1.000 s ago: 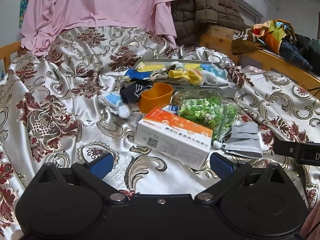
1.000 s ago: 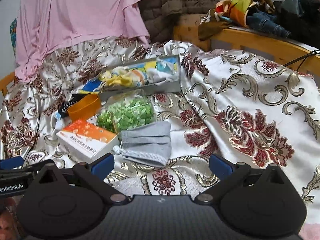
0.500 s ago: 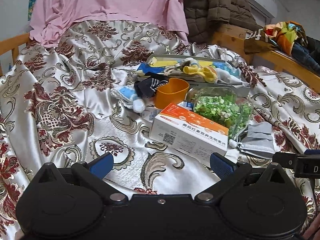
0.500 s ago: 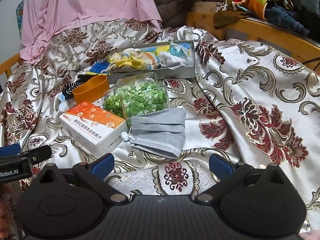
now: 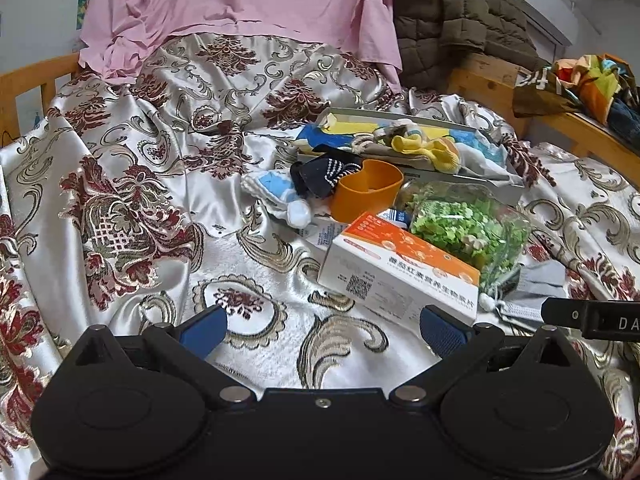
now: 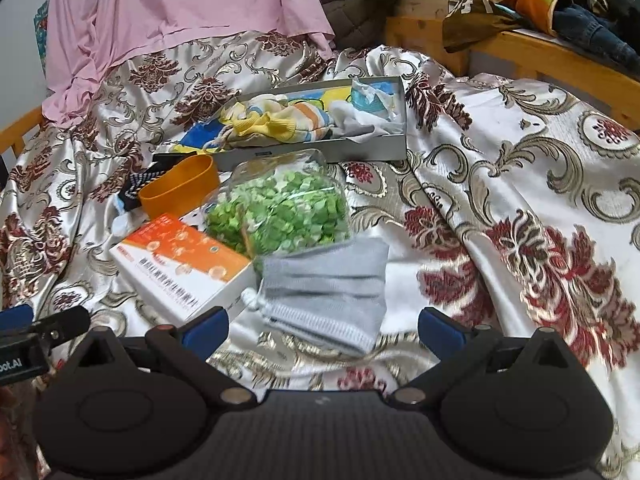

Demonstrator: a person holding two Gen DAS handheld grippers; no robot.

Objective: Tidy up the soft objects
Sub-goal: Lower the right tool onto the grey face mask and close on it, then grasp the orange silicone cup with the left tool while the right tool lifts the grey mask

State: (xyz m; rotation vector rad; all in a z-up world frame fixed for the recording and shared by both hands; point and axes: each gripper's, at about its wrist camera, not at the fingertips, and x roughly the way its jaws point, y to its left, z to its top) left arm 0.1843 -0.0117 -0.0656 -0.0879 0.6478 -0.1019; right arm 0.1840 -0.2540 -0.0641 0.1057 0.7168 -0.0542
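Observation:
A grey knitted cloth (image 6: 328, 292) lies on the patterned bedspread, just ahead of my open right gripper (image 6: 323, 326), whose blue fingertips flank its near edge. A shallow grey box (image 6: 320, 152) further back holds yellow, striped and white soft items (image 6: 288, 124). A dark sock (image 5: 324, 174) and a blue-white sock (image 5: 276, 192) lie left of an orange cup (image 5: 368, 196). My left gripper (image 5: 324, 328) stands open over bare bedspread, with nothing between its fingers. The grey cloth (image 5: 544, 280) shows at the right of the left wrist view.
An orange-white carton (image 6: 180, 260) and a clear bag of green pieces (image 6: 280, 208) sit between the grippers and the box. A pink sheet (image 5: 248, 4) and brown quilted coat (image 5: 460, 12) hang behind. A wooden bed rail (image 6: 540, 48) carries piled clothes at right.
Both grippers have moved; the right one has come closer to the grey cloth, now between its fingertips. The left view has shifted left, leaving the carton at its right. Both stay open.

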